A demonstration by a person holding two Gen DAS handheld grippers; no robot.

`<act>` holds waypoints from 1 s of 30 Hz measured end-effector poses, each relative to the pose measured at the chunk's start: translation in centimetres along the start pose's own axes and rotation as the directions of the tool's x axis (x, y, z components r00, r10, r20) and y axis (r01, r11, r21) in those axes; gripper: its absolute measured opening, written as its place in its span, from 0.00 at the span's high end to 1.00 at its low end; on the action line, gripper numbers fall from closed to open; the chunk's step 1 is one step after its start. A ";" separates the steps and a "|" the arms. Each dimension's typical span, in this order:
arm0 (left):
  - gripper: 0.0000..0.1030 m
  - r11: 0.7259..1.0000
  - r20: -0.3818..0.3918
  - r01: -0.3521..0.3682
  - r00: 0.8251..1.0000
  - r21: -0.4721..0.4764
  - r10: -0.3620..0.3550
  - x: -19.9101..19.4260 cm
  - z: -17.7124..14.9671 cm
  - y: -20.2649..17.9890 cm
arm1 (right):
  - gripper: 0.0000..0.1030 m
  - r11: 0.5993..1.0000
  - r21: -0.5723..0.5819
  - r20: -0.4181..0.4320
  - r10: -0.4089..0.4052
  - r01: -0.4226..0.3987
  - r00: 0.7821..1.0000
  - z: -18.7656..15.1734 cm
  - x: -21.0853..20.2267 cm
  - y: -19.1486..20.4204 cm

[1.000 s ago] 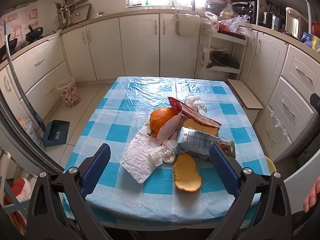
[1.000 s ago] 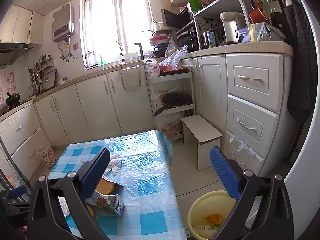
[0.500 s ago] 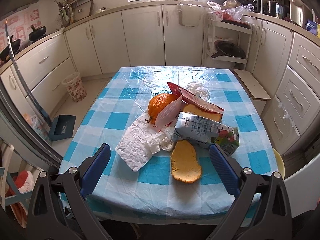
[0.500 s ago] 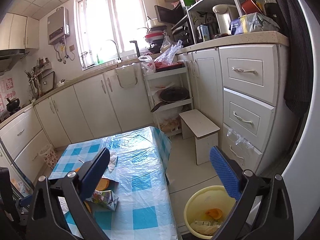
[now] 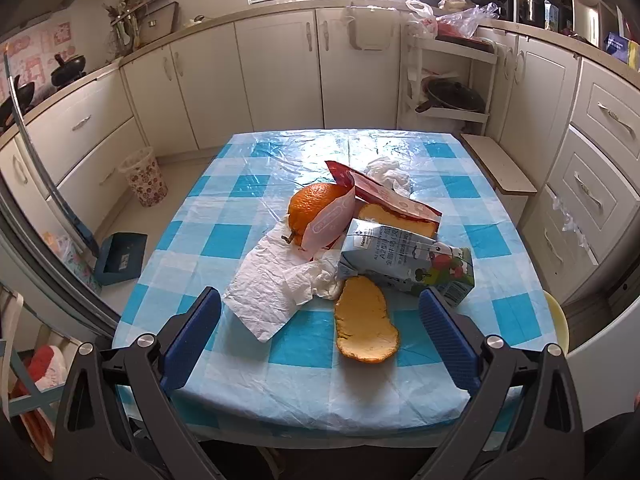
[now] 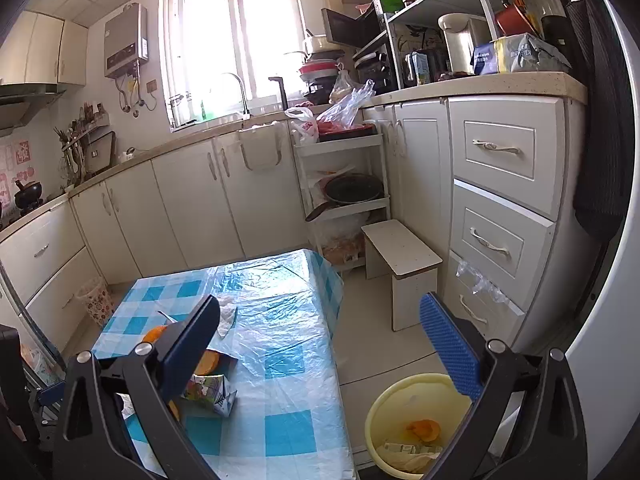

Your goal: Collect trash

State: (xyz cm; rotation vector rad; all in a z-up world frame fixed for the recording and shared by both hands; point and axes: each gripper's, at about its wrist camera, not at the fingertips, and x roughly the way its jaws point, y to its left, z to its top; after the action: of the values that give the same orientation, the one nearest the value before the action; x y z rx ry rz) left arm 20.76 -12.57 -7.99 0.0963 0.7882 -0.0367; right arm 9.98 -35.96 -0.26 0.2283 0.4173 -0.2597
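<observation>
A pile of trash lies mid-table: an orange (image 5: pixel 310 206), a red and pink wrapper (image 5: pixel 380 196), a milk carton (image 5: pixel 404 258), a flat orange peel (image 5: pixel 366 322), a white paper napkin (image 5: pixel 268 292) and a crumpled tissue (image 5: pixel 386 172). My left gripper (image 5: pixel 320 330) is open and empty, over the table's near edge, just short of the peel and napkin. My right gripper (image 6: pixel 320 344) is open and empty, held above the table's right side. A yellow trash bin (image 6: pixel 416 424) on the floor right of the table holds peel and scraps. The carton also shows in the right wrist view (image 6: pixel 210 392).
The table has a blue checked cloth (image 5: pixel 280 364) under clear plastic. A white stool (image 6: pixel 402 256) and drawer units (image 6: pixel 496 240) stand to the right. A patterned waste basket (image 5: pixel 145 178) and a blue dustpan (image 5: pixel 120 258) are on the floor left.
My left gripper has moved closer over the table toward the trash pile. My right gripper has drifted a little, so the yellow bin shows more fully. Both stay open.
</observation>
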 end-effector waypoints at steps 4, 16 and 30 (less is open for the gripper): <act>0.08 1.000 -0.003 -0.001 1.000 -0.007 0.001 0.1 0.0 0.5 | 0.07 1.000 -0.011 -0.005 -0.001 0.000 1.000 -0.2 0.3 0.3; 0.08 1.000 -0.025 -0.014 1.000 -0.021 0.013 0.9 -0.2 1.4 | 0.07 1.000 -0.030 -0.023 0.007 -0.008 1.000 -0.5 0.9 0.7; 0.08 1.000 -0.026 -0.012 1.000 0.006 0.012 0.9 -0.8 0.7 | 0.07 0.998 -0.053 0.008 0.019 -0.018 1.000 0.2 -0.6 1.0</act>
State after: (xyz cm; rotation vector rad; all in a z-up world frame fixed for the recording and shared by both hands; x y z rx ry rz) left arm 20.86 -11.77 -9.08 0.1078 0.8138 -0.0263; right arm 9.81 -34.94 0.33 0.1787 0.4131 -0.2312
